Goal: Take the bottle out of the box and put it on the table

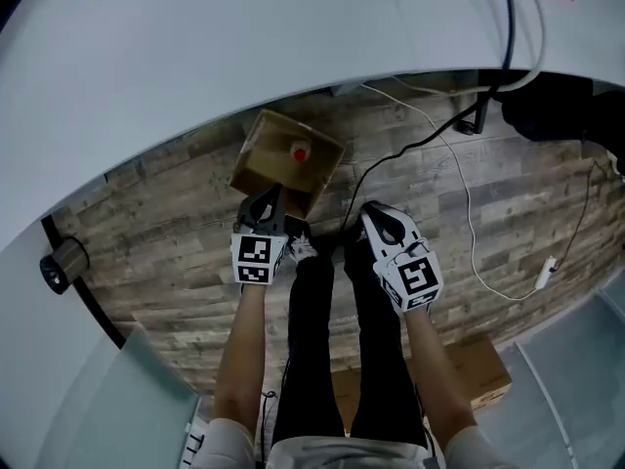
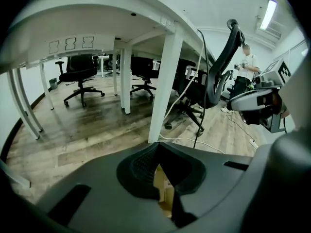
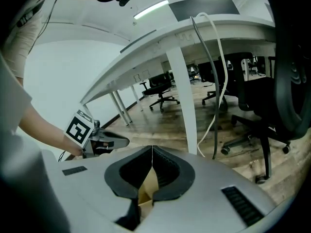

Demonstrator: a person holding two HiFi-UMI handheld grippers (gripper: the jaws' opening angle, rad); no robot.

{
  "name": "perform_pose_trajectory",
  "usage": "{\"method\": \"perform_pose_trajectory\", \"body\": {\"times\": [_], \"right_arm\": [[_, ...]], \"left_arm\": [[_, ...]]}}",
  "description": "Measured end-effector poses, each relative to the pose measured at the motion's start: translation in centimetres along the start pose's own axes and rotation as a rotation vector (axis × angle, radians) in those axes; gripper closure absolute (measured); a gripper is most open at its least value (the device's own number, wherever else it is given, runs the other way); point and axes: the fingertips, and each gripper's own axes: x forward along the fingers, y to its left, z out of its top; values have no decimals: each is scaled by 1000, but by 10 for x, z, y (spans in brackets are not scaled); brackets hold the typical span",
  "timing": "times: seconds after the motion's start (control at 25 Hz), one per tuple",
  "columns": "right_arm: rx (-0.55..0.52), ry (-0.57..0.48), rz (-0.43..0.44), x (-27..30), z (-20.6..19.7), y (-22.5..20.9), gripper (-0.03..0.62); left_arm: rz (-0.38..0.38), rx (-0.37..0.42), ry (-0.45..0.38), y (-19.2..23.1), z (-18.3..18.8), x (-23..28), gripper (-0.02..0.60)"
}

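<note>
Head view: box [image 1: 288, 169] on the wood floor, upper centre, just below the table [image 1: 195, 57] edge. Bottle [image 1: 300, 151] inside the box, red cap showing. Left gripper [image 1: 266, 201] at the box's near edge; right gripper [image 1: 375, 215] to its right, apart from the box.

Left gripper view: jaws closed together, nothing between; cardboard visible beneath.

Right gripper view: jaws likewise closed, empty.

Open-plan office. Long white desks [image 2: 97, 23] on slim legs, black swivel chairs [image 2: 80, 74]. Wood-plank floor [image 2: 87, 125], ceiling strip lights [image 3: 150, 8].
</note>
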Motion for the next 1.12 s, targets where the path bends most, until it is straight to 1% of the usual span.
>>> {"method": "perform_pose_trajectory", "body": {"times": [0.12, 0.2, 0.36, 0.52, 0.64, 0.76, 0.88, 0.92, 0.96, 1.04, 1.12], "right_arm": [[31, -9, -14, 20, -21, -8, 556], [35, -8, -15, 36, -35, -10, 556], [-18, 2, 9, 63, -58, -2, 554], [-24, -5, 19, 79, -73, -1, 554], [-56, -2, 31, 87, -86, -4, 554], [-73, -19, 25, 88, -94, -15, 554], [-3, -56, -3, 85, -105, -26, 554], [3, -59, -5, 85, -111, -28, 554], [-9, -54, 3, 88, -116, -28, 554], [-69, -33, 43, 94, -126, -25, 554], [-136, -18, 89, 101, -134, -23, 554]], "left_arm": [[-23, 20, 11, -3, -21, 18, 568], [-28, 20, 15, -3, -34, 29, 568], [-28, 32, 21, 0, -60, 44, 568], [-46, 64, 18, 4, -84, 70, 568], [-66, 89, 18, 6, -105, 93, 556], [-77, 96, 20, 5, -128, 115, 503], [-69, 97, 19, 6, -153, 135, 469], [-64, 95, 16, 7, -160, 142, 442], [-58, 89, 14, 10, -166, 149, 421], [-54, 74, 8, 15, -177, 164, 380], [-60, 73, 4, 17, -187, 182, 309]]}}
